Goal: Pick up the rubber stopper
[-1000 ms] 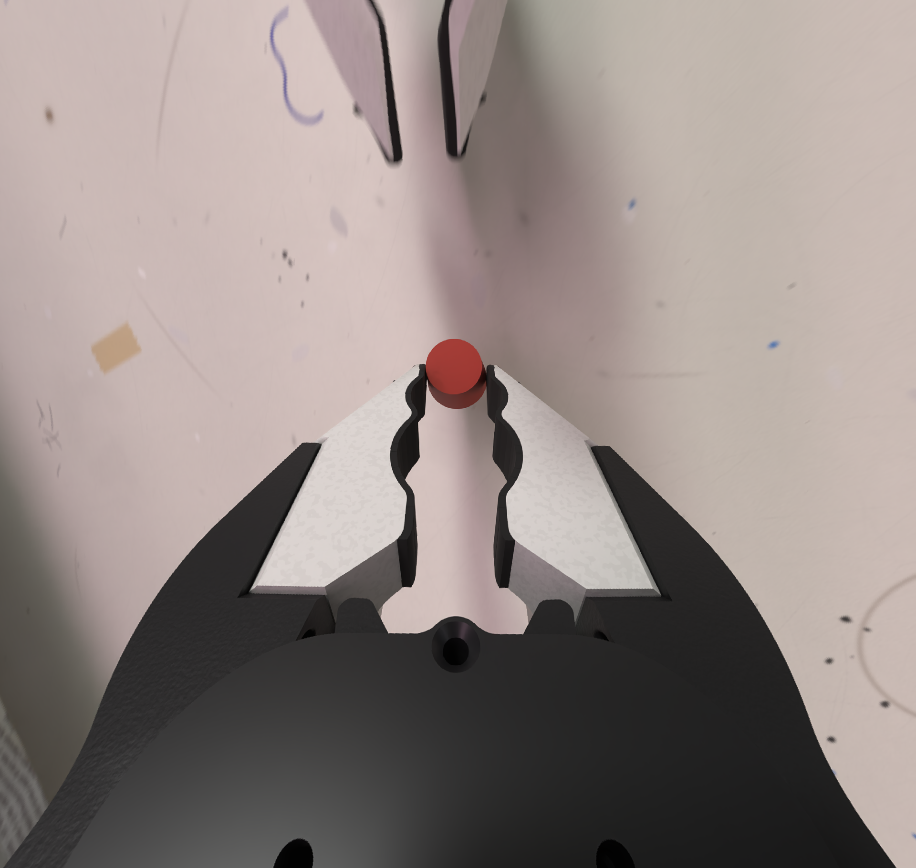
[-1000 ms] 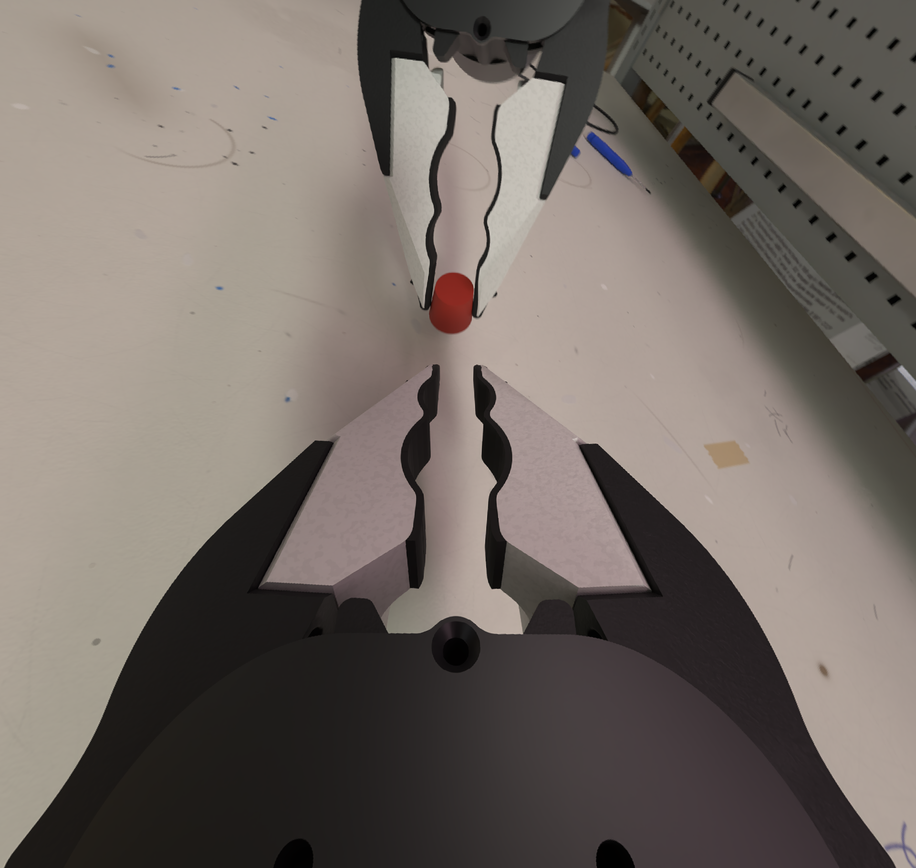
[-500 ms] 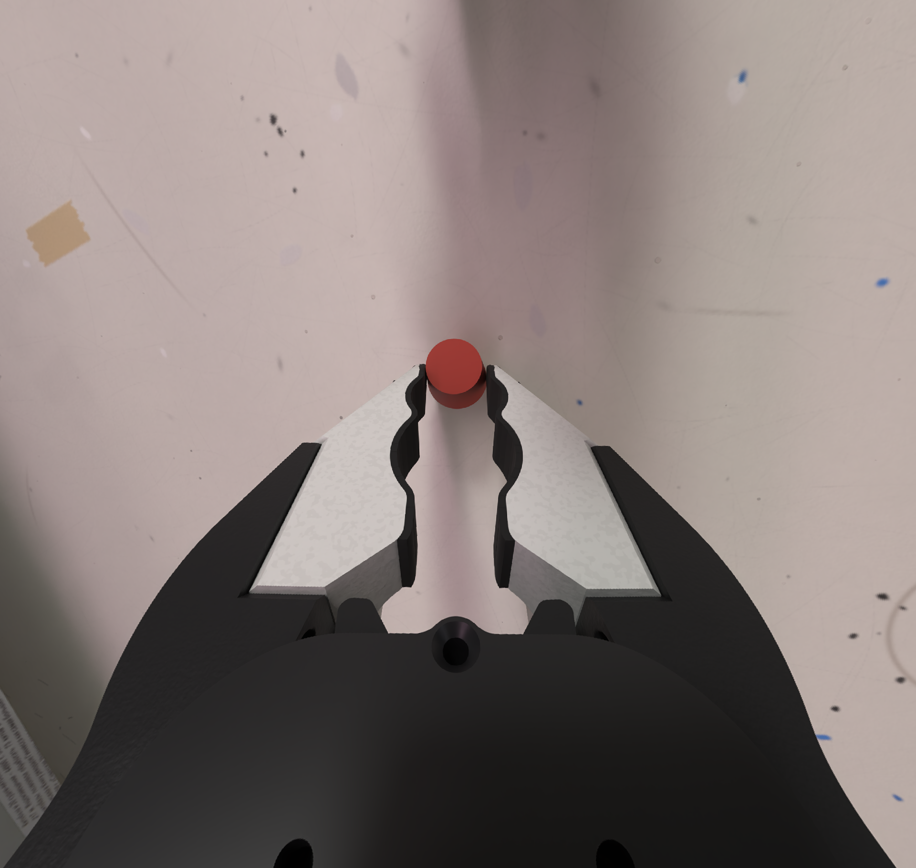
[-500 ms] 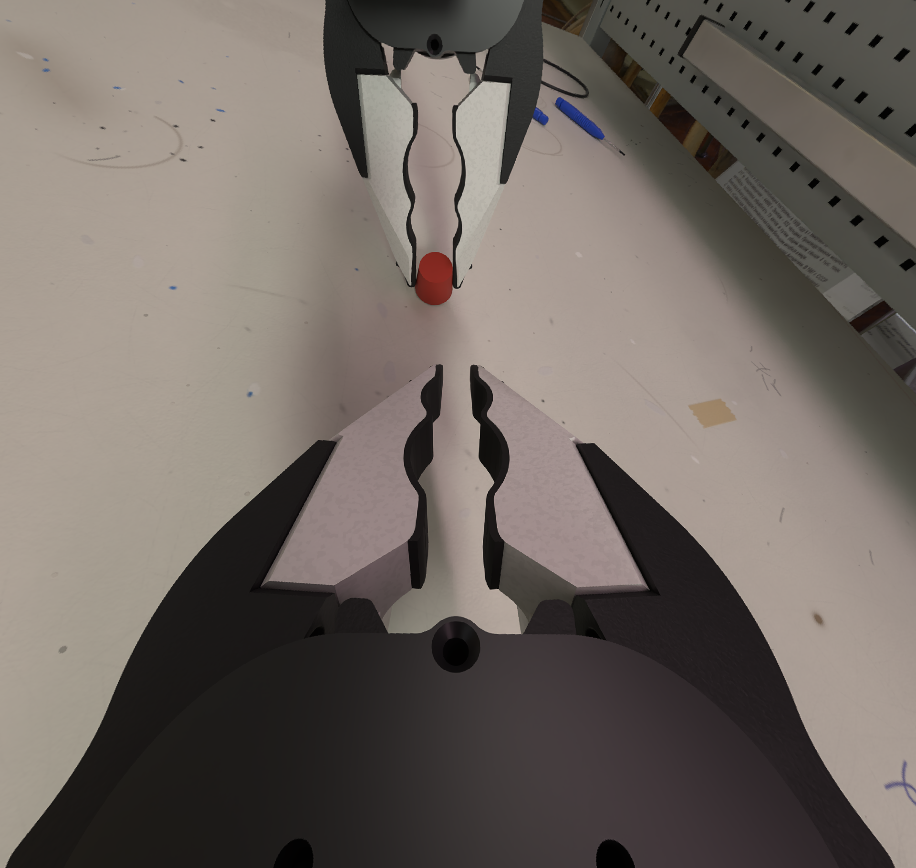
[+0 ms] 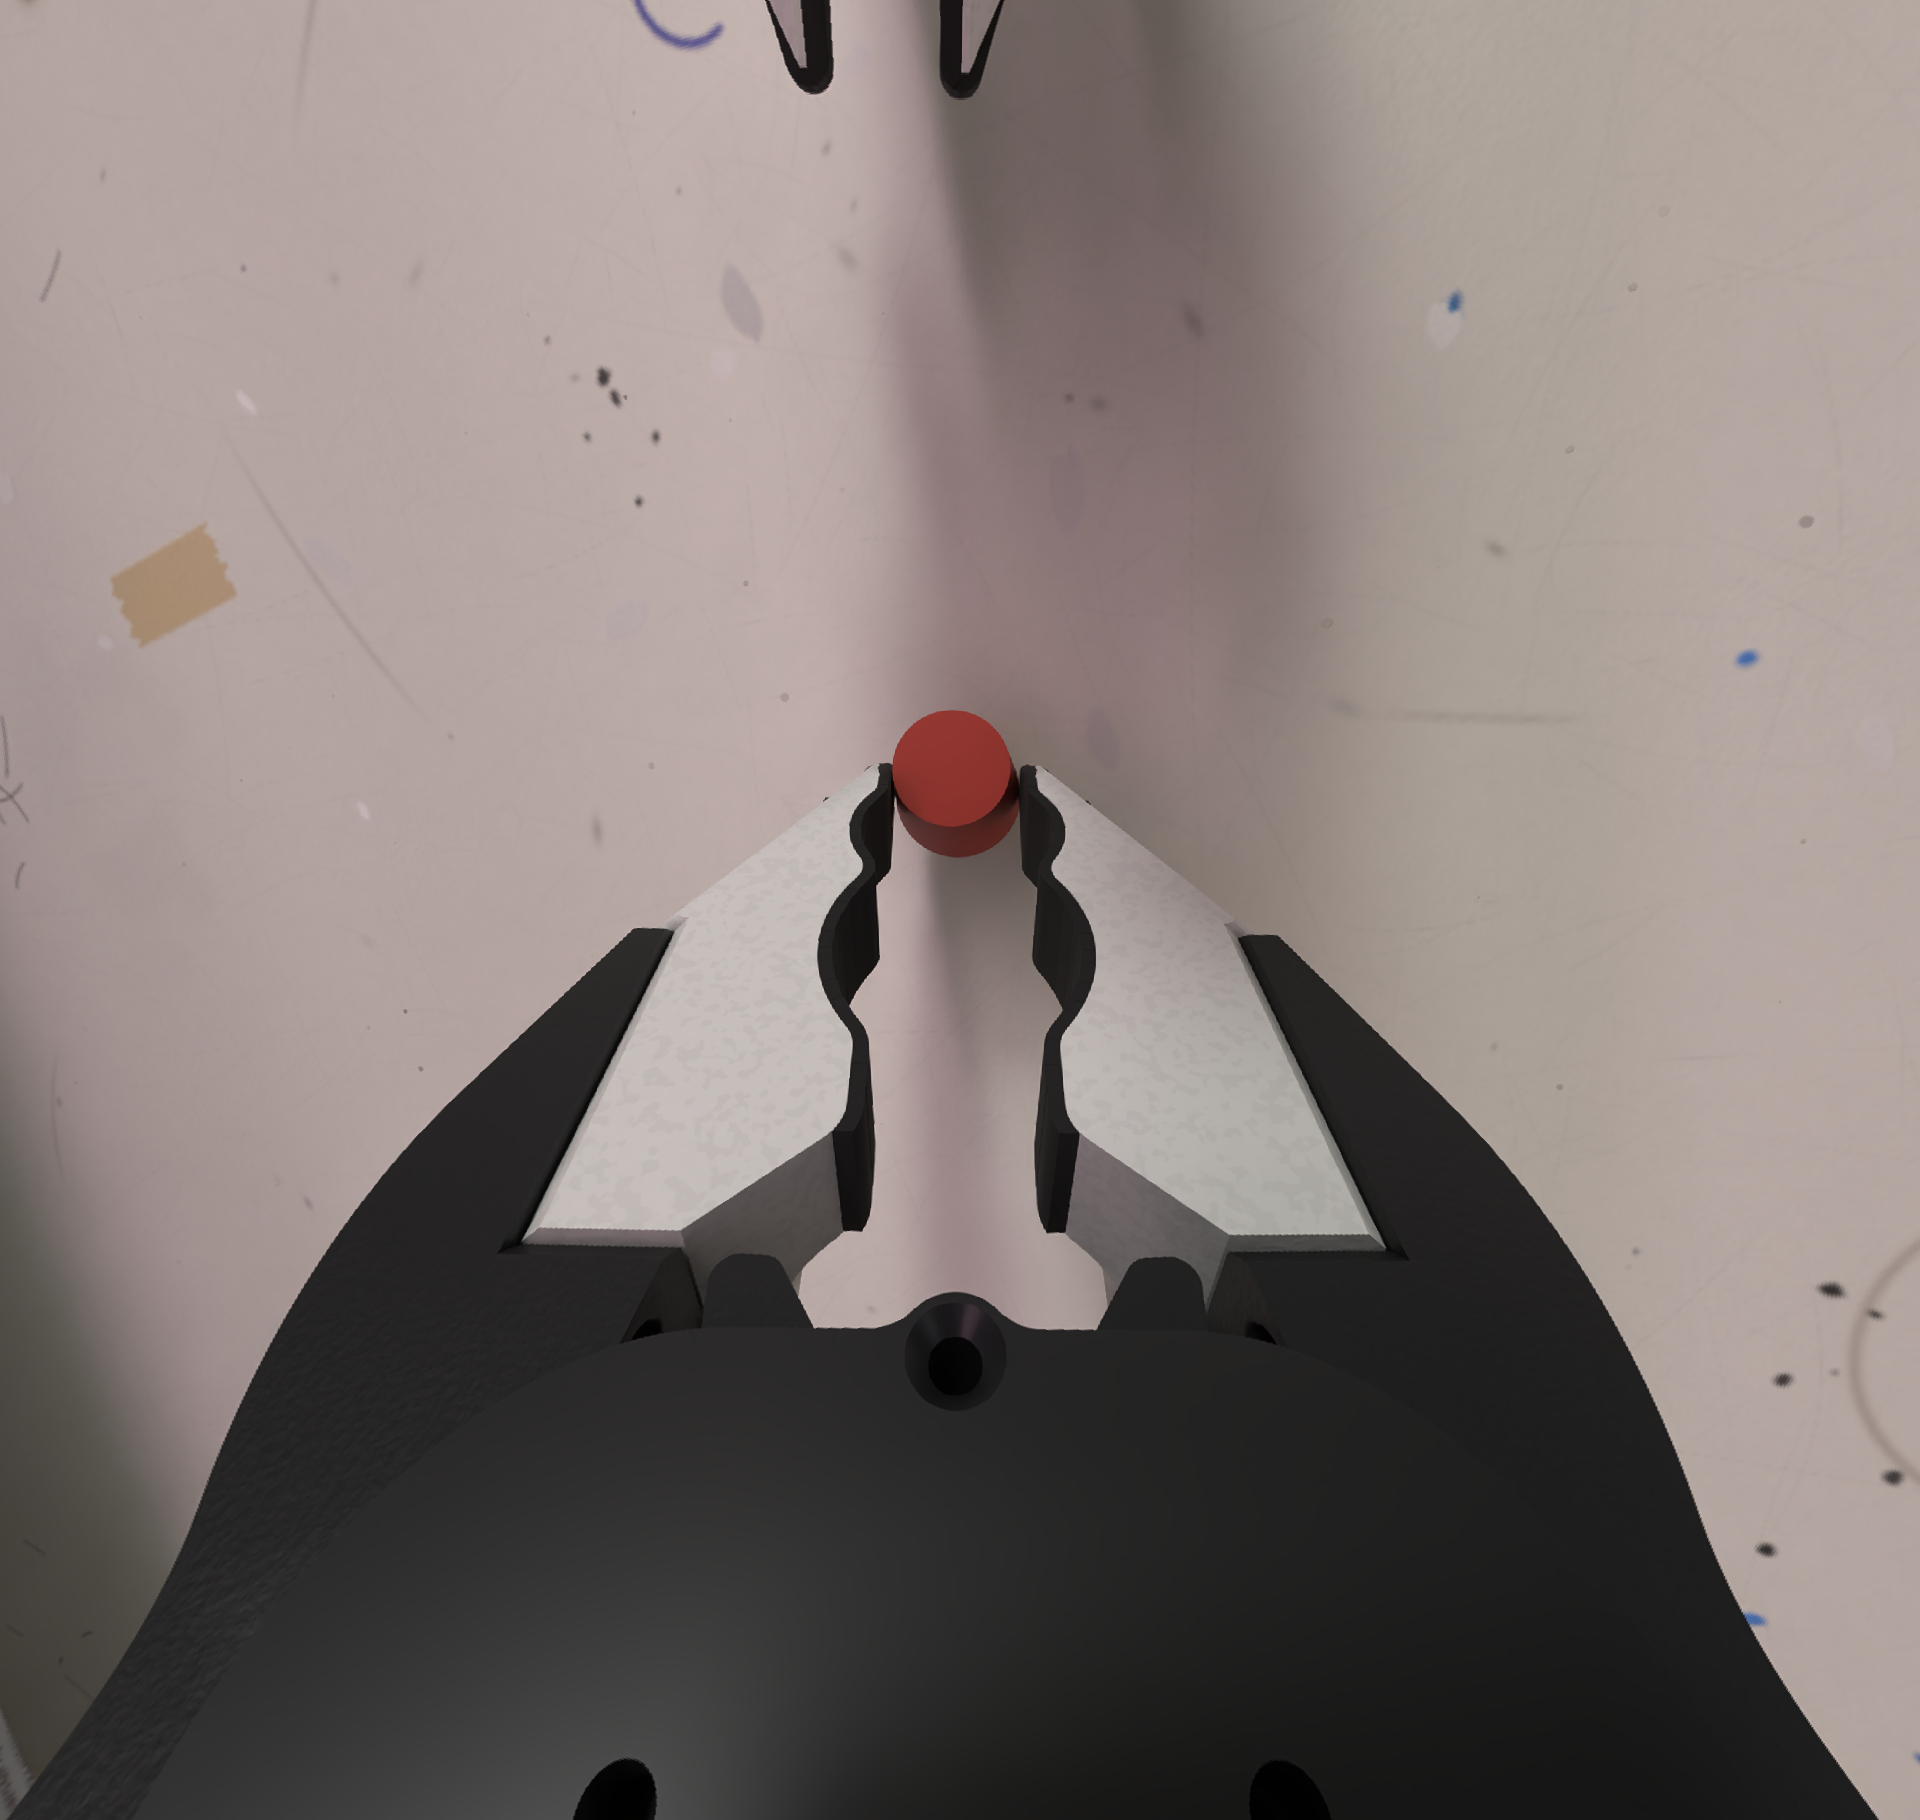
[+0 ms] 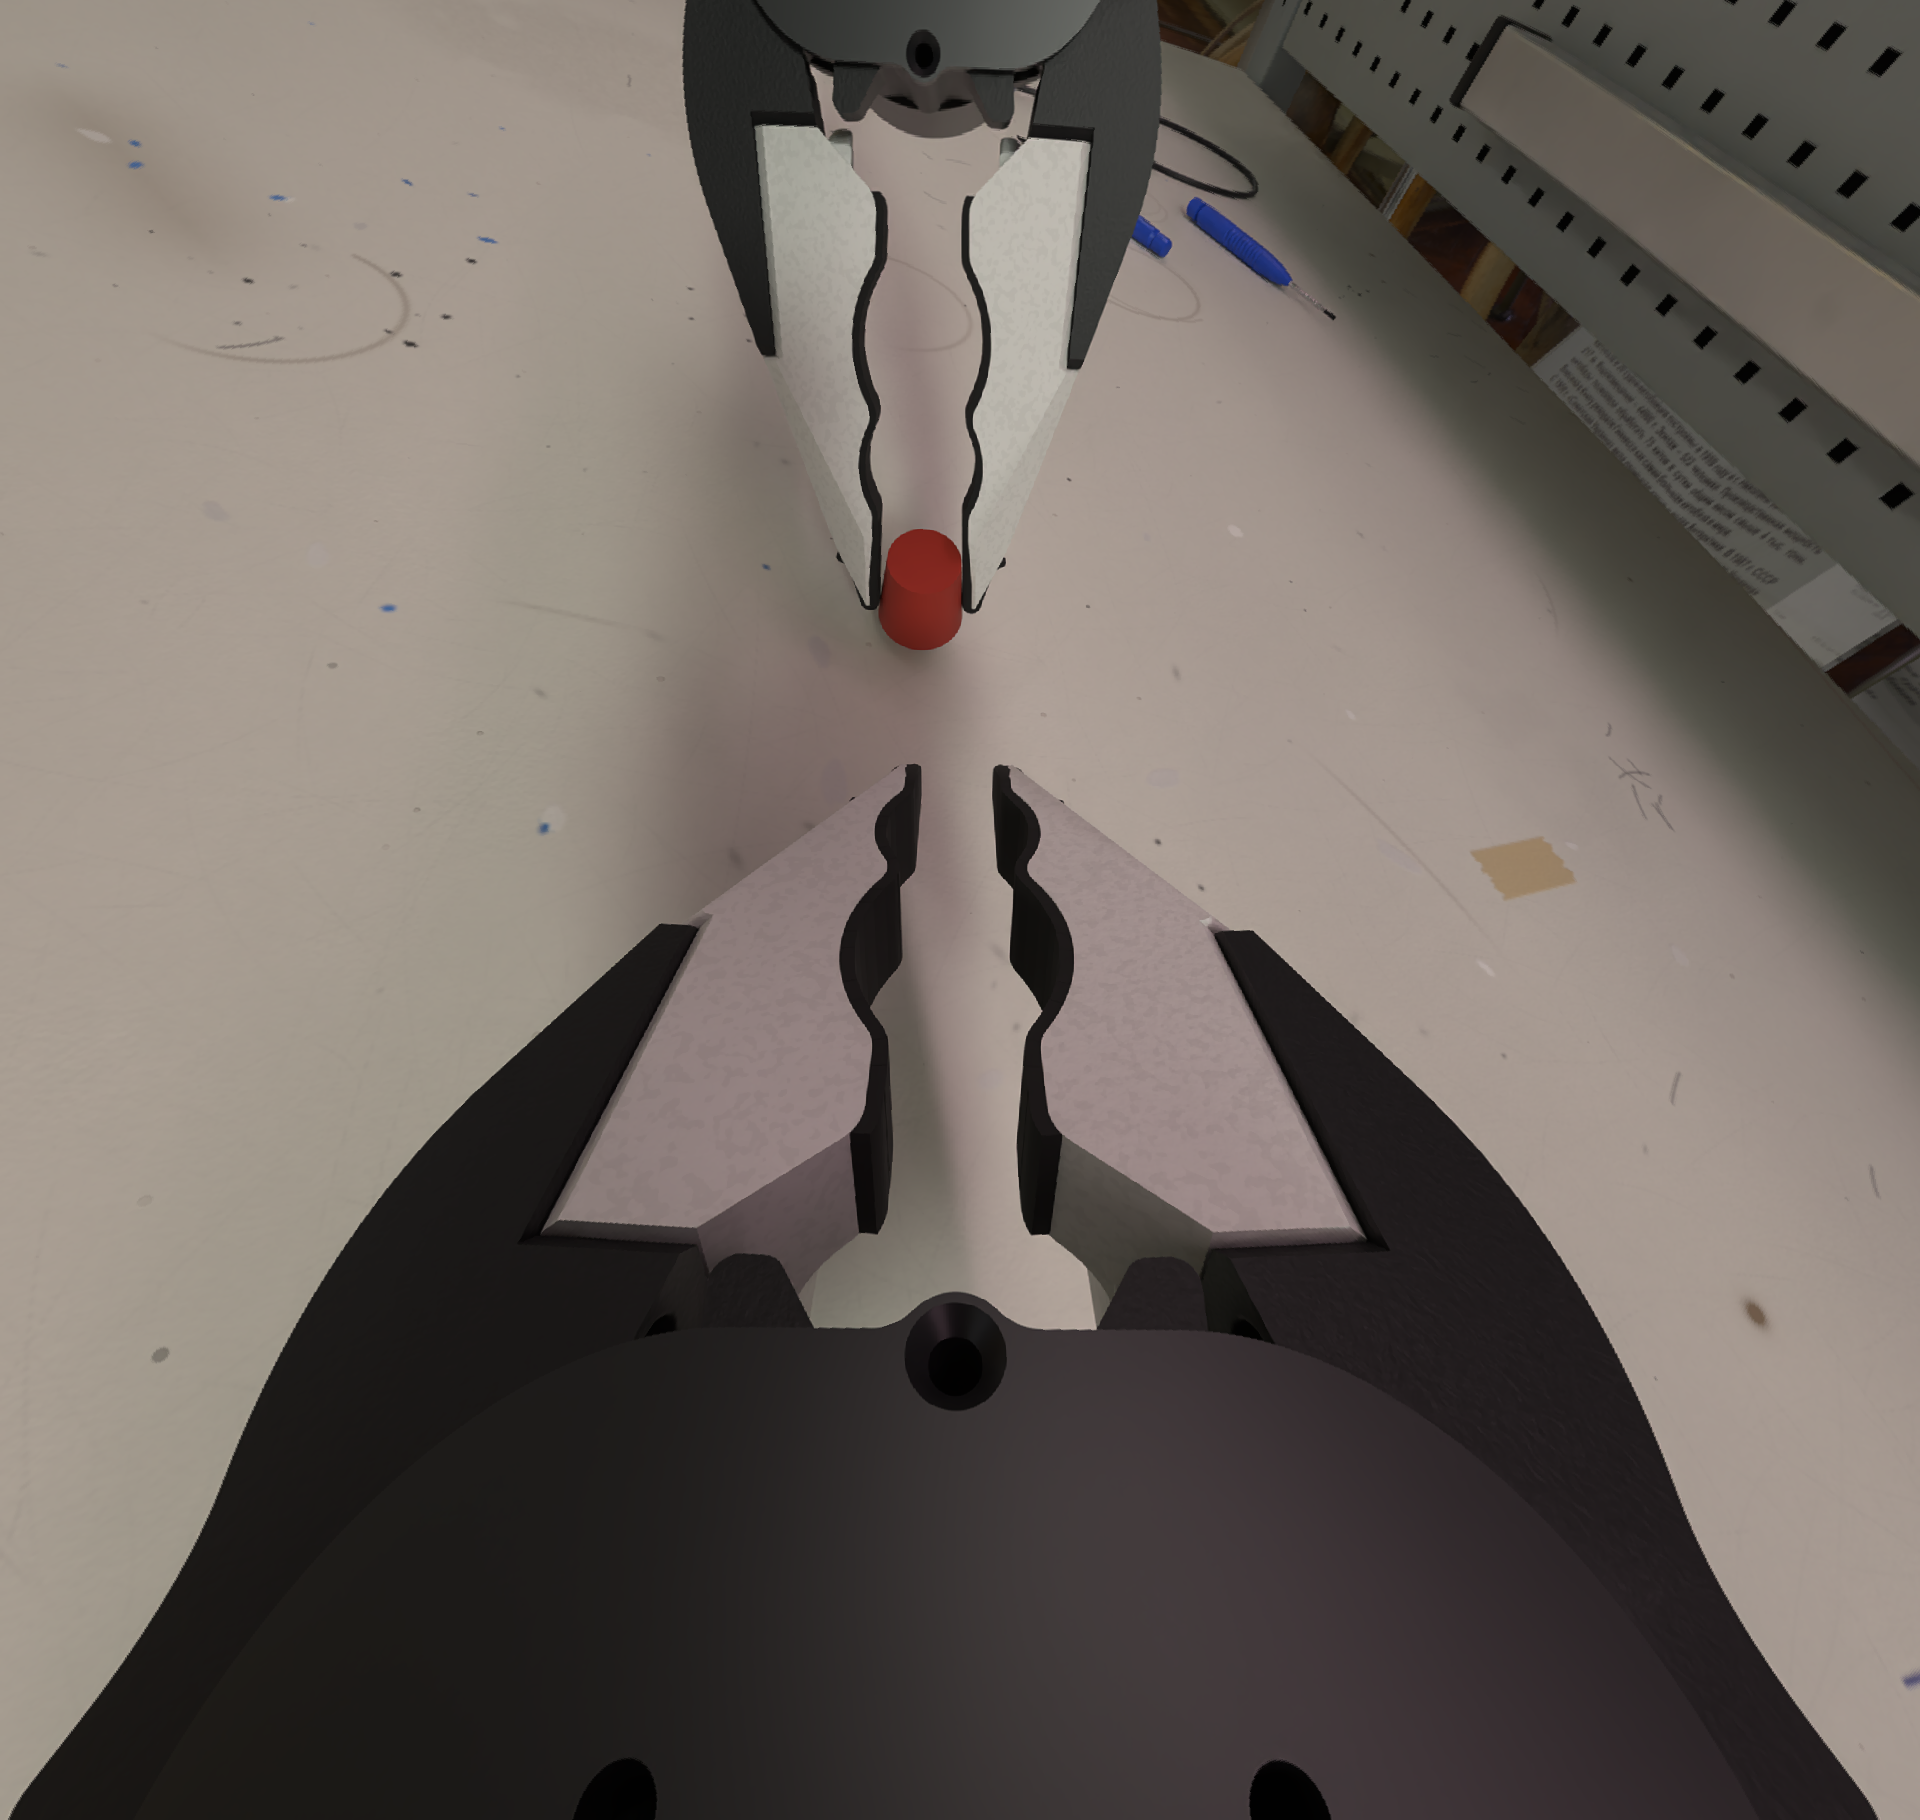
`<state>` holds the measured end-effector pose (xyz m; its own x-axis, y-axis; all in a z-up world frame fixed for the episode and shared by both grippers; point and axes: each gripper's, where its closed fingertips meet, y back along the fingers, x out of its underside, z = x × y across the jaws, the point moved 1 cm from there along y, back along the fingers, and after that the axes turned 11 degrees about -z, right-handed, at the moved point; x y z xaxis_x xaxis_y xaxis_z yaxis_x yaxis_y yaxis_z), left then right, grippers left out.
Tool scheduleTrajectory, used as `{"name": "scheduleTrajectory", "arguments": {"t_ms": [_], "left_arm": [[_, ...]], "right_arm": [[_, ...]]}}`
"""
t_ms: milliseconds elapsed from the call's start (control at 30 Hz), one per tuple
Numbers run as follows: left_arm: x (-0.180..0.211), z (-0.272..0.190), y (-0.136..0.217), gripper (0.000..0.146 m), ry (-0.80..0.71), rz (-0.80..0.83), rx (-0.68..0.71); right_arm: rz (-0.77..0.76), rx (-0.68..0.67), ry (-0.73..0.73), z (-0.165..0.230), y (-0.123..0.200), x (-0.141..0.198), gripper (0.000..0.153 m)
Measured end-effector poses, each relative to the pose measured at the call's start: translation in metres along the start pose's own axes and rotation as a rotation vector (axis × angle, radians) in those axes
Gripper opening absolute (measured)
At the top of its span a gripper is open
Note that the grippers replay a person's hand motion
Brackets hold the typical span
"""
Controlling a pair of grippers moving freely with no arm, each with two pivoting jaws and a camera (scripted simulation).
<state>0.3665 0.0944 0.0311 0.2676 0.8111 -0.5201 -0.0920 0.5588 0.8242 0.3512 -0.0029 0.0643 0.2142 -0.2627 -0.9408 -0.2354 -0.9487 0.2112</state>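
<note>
Rubber stopper (image 5: pixel 952 781) — red, tapered, pinched at the very tips of the left tongs (image 5: pixel 954 794), wide end facing that camera. Left tongs: clenched on the stopper, pointing down at the bench (image 5: pixel 1455 523); whether the stopper clears the bench cannot be told. Right tongs (image 6: pixel 956 783): facing the left pair tip to tip, near but apart, jaws narrowly parted, holding nothing. Bench: pale, scuffed, ink-flecked — a tan tape scrap (image 6: pixel 1522 866), a blue screwdriver (image 6: pixel 1242 243), a black cable (image 6: pixel 1210 172). Behind: grey perforated panel (image 6: pixel 1662 160).
</note>
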Motion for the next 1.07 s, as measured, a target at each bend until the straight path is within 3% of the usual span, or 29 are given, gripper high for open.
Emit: {"name": "scheduleTrajectory", "arguments": {"t_ms": [900, 1067], "left_arm": [[-0.004, -0.007, -0.001, 0.024, -0.038, 0.025, 0.017], [-0.023, -0.014, -0.001, 0.024, -0.07, -0.058, 0.045]], "right_arm": [[0.003, -0.008, -0.003, 0.002, 0.0, 0.002, 0.014], [0.0, -0.031, 0.022, 0.009, -0.003, -0.001, 0.016]]}}
